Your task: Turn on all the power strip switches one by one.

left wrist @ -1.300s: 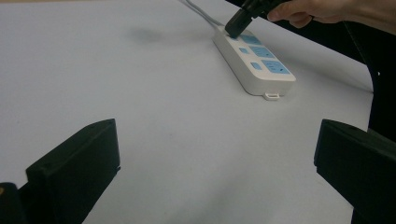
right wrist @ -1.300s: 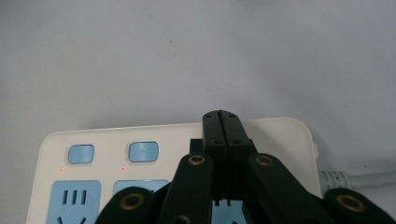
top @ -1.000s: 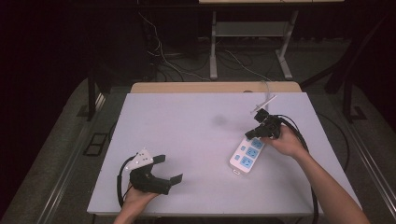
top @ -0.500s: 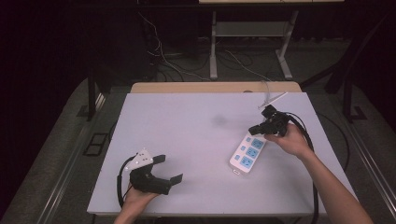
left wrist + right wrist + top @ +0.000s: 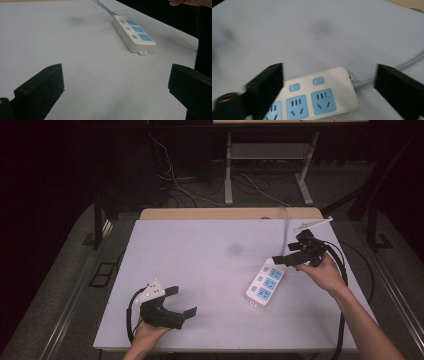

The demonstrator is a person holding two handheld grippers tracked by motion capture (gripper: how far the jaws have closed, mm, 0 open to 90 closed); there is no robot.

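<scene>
Dark floor with loose cables surrounds a pale tabletop [image 5: 200, 270] in the high view. A white power strip [image 5: 265, 283] lies flat right of centre, its grey cord [image 5: 285, 227] running to the far edge. The right tongs [image 5: 289, 256] hover just above its far end; their jaws have just been opening and now stand wide, nothing between them. The left tongs [image 5: 181, 302] rest near the front edge, wide and empty, well apart from the strip.

From the left gripper view, the strip's tabbed near end [image 5: 143, 52] shows.

Looking down, the right gripper view adds two small switches [image 5: 318, 81], each with a red light beside it. I judge a switch press just finished; next comes lifting clear.
</scene>
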